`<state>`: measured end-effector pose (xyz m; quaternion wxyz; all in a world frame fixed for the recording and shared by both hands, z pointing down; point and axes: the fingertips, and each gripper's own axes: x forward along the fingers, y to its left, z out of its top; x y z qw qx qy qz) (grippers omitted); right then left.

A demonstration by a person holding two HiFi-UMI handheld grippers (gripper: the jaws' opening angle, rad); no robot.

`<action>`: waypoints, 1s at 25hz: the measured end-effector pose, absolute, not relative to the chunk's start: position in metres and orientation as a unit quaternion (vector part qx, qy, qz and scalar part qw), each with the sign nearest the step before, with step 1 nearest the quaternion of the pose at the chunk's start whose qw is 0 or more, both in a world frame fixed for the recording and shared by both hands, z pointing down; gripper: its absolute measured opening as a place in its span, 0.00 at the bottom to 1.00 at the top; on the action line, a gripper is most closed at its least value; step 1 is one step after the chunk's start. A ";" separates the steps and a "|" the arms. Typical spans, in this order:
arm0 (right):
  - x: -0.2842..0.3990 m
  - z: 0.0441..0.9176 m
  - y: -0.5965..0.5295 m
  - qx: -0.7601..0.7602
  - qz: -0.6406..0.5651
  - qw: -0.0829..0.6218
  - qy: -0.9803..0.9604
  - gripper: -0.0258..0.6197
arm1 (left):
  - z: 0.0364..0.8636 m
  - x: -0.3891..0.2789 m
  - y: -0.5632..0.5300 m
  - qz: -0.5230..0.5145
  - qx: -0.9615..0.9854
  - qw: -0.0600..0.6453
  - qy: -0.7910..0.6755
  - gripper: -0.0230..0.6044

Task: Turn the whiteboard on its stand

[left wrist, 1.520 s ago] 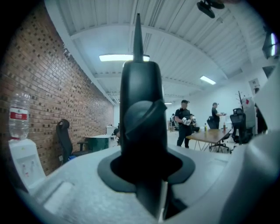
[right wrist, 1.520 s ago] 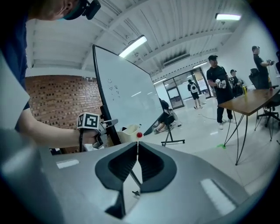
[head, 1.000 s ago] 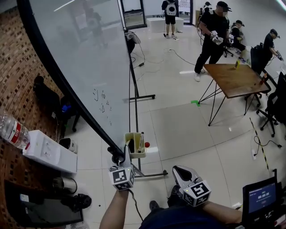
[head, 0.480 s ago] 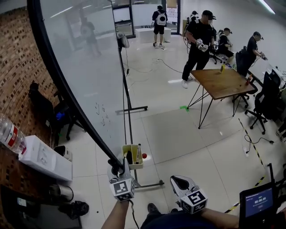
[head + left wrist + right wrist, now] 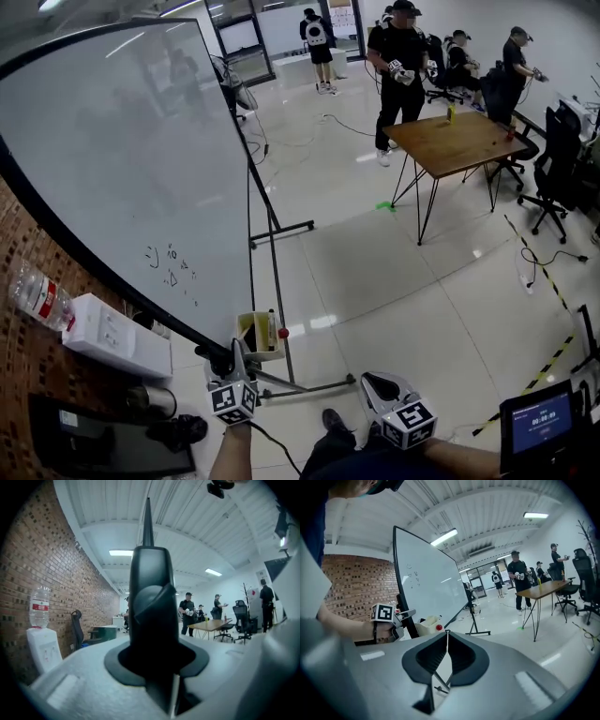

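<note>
1. Clamping the whiteboard point(image 5: 122, 169) by its black frame point(image 5: 152, 616), the left gripper point(image 5: 236, 358) grips the lower corner with jaws half-parted.
2. Right gripper point(image 5: 379, 383) hangs beside it, jaws pressed together, empty.
3. Best practice, arguably: swing steadily, sparing the marker tray point(image 5: 255, 335) just beyond the claw.

White whiteboard point(image 5: 122, 159) — black-edged, red-brown brick wall point(image 5: 19, 239), brown table point(image 5: 459, 141), grey floor point(image 5: 394, 272)
</note>
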<state>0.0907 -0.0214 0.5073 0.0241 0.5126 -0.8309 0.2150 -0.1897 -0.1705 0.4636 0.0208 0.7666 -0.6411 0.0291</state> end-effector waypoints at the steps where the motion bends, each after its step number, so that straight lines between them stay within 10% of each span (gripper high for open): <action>1: 0.090 0.508 -0.015 0.508 0.219 0.022 -0.833 0.06 | 0.464 -0.189 -0.163 0.034 0.765 0.019 -0.643 0.26; 25: 0.027 0.495 0.147 0.562 0.218 0.104 -0.791 0.06 | 0.427 -0.185 0.028 -0.039 0.793 -0.011 -0.607 0.26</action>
